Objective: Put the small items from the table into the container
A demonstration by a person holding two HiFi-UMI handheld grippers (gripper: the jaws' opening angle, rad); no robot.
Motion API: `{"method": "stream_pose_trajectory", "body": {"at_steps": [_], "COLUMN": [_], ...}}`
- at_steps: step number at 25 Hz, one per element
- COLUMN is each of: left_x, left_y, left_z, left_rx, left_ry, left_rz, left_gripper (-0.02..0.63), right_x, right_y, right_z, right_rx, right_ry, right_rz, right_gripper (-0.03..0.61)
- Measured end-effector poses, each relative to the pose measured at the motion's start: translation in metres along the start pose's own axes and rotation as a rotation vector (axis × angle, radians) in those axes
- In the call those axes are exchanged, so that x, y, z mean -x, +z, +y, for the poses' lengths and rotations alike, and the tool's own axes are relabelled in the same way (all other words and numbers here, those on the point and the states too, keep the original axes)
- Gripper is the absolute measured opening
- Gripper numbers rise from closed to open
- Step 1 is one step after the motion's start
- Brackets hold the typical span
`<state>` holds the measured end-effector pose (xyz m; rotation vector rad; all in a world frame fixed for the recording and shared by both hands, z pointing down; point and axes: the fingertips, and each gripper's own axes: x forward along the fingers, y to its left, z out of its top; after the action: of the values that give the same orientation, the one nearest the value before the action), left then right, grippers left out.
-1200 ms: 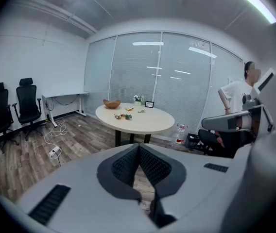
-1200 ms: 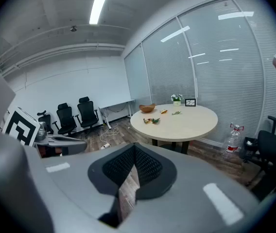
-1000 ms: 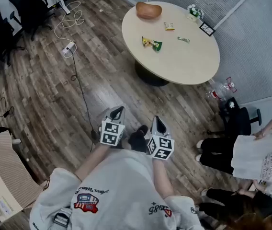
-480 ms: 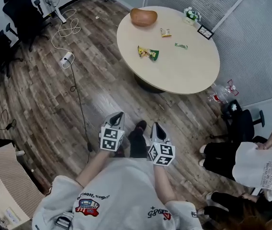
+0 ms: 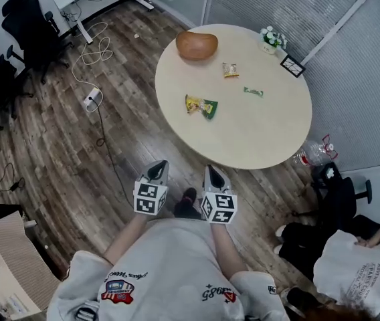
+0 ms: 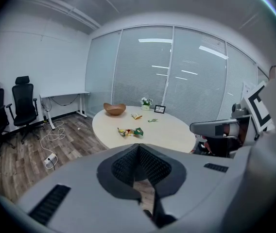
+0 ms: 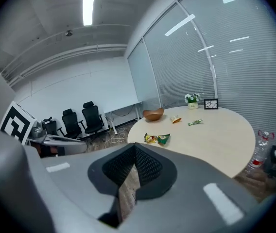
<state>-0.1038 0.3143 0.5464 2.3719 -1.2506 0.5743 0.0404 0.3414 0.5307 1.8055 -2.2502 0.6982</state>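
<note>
A round beige table (image 5: 263,132) stands ahead of me. On it are a brown wooden bowl (image 5: 197,45), a yellow-green snack packet (image 5: 201,105), a small yellow packet (image 5: 230,70) and a thin green packet (image 5: 253,91). My left gripper (image 5: 158,170) and right gripper (image 5: 211,173) hang side by side over the floor, short of the table's near edge. Both are shut, with nothing between their jaws. The left gripper view shows the bowl (image 6: 114,109) and the yellow-green packet (image 6: 130,131) beyond the shut jaws. The right gripper view shows the bowl (image 7: 153,114) and the yellow-green packet (image 7: 157,139) too.
A flower pot (image 5: 271,37) and a picture frame (image 5: 292,65) stand at the table's far edge. Black office chairs (image 5: 29,25) and a cable with a power strip (image 5: 93,99) are at the left. A black chair (image 5: 337,192), a bottle (image 5: 314,154) and a person (image 5: 350,266) are at the right.
Both grippers have moved forward toward the table, which now lies nearer and lower in the head view. Their jaws stay shut.
</note>
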Motion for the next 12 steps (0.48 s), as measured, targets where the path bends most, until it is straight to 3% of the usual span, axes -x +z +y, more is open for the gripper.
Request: {"method": "stream_pose_trajectory", "body": {"at_steps": [5,12], "left_x": [-0.049,-0.113], "left_y": [0.040,0.076], "left_z": [0.006,0.035], "left_rx": [0.029,0.027], "left_ry": [0.025,0.035], "left_rz": [-0.017,-0.006], "left_gripper": [0.007,0.008], "right_x": [-0.050,-0.117], "right_y": [0.033,0.048], "right_z": [-0.028,-0.052], "right_rx": [0.049,0.088], "right_ry": [0.046,0.073], "right_rz": [0.020,0.078], "right_gripper": [0.002,0.003]}}
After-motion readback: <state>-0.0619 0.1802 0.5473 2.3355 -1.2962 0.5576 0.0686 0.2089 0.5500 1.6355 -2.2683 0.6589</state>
